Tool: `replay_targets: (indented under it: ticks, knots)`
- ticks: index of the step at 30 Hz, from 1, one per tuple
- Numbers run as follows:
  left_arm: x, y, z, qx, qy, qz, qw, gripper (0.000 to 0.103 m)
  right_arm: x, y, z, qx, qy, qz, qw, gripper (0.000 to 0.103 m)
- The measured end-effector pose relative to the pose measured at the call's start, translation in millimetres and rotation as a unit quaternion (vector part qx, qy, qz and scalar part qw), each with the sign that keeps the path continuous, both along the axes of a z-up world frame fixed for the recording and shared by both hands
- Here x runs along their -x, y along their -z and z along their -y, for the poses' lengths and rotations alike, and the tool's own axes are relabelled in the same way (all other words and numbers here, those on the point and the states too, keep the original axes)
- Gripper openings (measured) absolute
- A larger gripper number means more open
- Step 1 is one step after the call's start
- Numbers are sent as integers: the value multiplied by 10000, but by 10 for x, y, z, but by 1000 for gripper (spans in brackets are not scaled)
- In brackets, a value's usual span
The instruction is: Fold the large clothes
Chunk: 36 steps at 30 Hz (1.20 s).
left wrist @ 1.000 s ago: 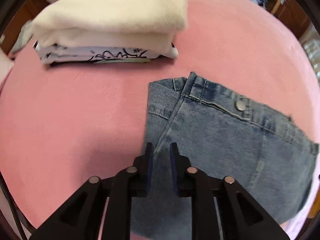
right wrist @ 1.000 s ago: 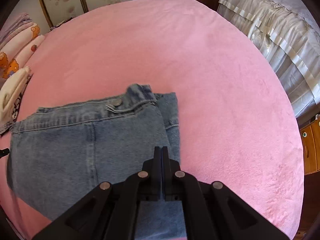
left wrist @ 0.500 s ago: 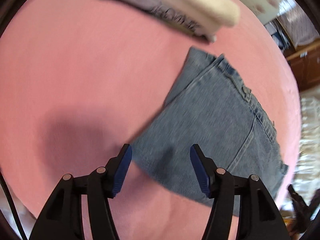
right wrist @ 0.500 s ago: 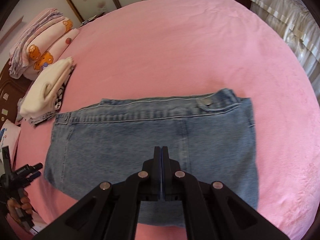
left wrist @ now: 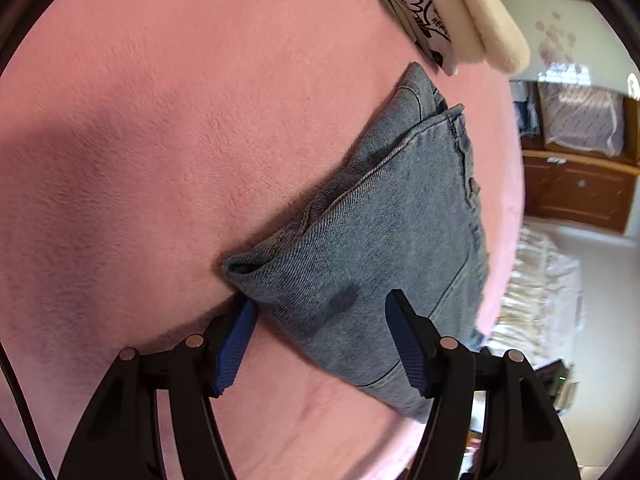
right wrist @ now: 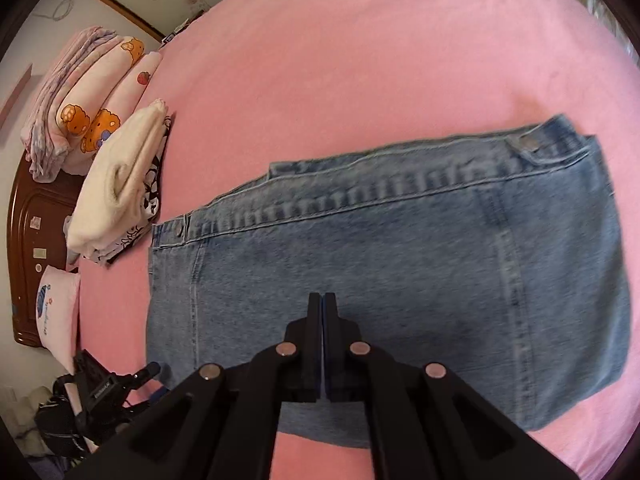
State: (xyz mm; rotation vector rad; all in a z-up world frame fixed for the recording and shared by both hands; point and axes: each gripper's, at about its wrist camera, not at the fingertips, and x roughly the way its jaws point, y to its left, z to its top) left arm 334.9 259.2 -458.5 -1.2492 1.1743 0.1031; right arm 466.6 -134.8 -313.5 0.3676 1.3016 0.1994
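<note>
The folded blue jeans (right wrist: pixel 400 272) lie flat on the pink bed (right wrist: pixel 360 60). In the left wrist view the jeans (left wrist: pixel 392 240) show as a thick folded bundle with a corner pointing at me. My left gripper (left wrist: pixel 320 320) is open, its jaws straddling that near corner, low at the bed surface; the left blue pad (left wrist: pixel 236 344) sits right by the corner. My right gripper (right wrist: pixel 322 320) is shut with nothing between the jaws, hovering over the near edge of the jeans.
A stack of folded clothes, cream on top of a black-and-white print (right wrist: pixel 120 184), lies left of the jeans; it also shows in the left wrist view (left wrist: pixel 460 12). Folded quilts (right wrist: pixel 84 92) and a pillow (right wrist: pixel 56 312) sit by the wooden headboard. Wooden cabinets (left wrist: pixel 576 192) stand beyond the bed.
My left gripper let go of the jeans, opened wide, and swung down to their left corner. My right gripper pulled back and up, staying shut. The jeans now lie flat.
</note>
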Motion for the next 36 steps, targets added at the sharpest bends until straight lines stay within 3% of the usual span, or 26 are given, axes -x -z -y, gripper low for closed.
replay_targets:
  ticks: [3, 8, 13, 21, 22, 26, 29, 31, 36]
  knots:
    - [-3, 84, 5, 247, -122, 153, 9995, 65, -39, 125, -174, 94, -87, -241, 9996, 0]
    - [-92, 156, 68, 428, -200, 401, 9981, 79, -55, 230, -377, 154, -250, -365, 9989, 0]
    - [-215, 151, 184, 286, -31, 510, 9983, 88, -75, 325, -515, 277, -393, -476, 9977, 0]
    - [-404, 129, 250, 12, -206, 548, 9983, 87, -68, 364, -507, 380, -355, -538, 9972, 0]
    - [-401, 133, 244, 18, -288, 558, 9980, 84, -63, 369, -485, 362, -341, -543, 9973, 0]
    - [-315, 188, 167, -84, -602, 465, 9971, 40, -26, 375, -397, 319, -248, -573, 9975, 0]
    - [-277, 184, 155, 5, -763, 525, 9957, 25, 6, 385, -366, 330, -197, -590, 9975, 0]
    - [-298, 122, 180, -82, -709, 558, 9959, 18, 15, 402, -363, 365, -190, -611, 9973, 0]
    - [-302, -129, 235, -200, -629, 864, 9941, 14, 15, 485, -363, 404, -174, -630, 9970, 0]
